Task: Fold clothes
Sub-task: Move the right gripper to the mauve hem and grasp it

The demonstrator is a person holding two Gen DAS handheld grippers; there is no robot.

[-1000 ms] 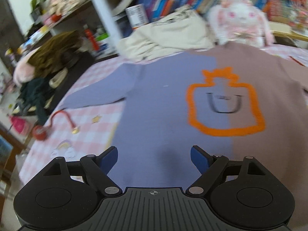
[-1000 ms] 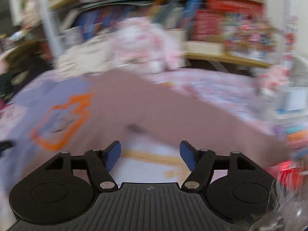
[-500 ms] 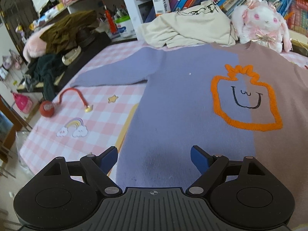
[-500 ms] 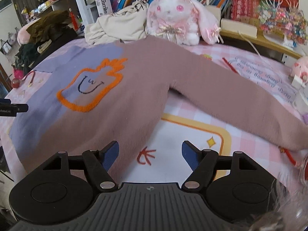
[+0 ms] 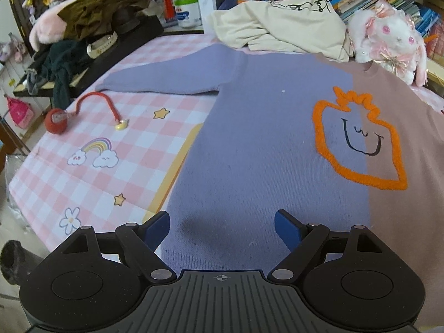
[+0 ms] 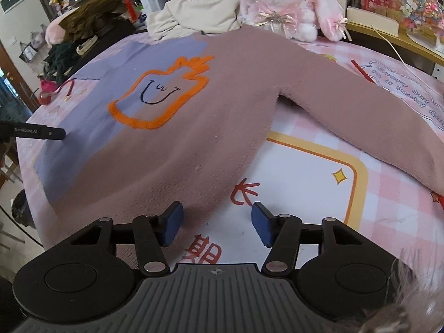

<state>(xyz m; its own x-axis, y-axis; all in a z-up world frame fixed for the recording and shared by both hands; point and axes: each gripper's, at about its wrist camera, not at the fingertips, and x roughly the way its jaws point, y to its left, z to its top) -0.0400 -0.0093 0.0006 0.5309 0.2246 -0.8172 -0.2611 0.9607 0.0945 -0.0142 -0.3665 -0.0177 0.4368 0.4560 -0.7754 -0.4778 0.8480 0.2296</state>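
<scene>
A sweater, half lilac and half dusty pink with an orange outlined smiling shape, lies flat and face up on the pink checked cover point(image 5: 249, 144) point(image 6: 194, 127). Both sleeves are spread out to the sides. My left gripper point(image 5: 222, 224) is open and empty, hovering just above the lilac hem. My right gripper point(image 6: 216, 222) is open and empty, at the hem's right corner, its left finger over the pink fabric. The left gripper's tip also shows at the left edge of the right wrist view point(image 6: 36, 133).
A cream garment point(image 5: 280, 27) and a white-pink plush rabbit point(image 5: 388, 36) lie behind the collar by the bookshelves. A red ball on a cord point(image 5: 57, 119) lies left of the sweater. Dark clothes point(image 5: 63, 63) are piled at the far left edge.
Both grippers have come down and closer to the hem of the sweater. The views have steadied from blur. Both stay open.
</scene>
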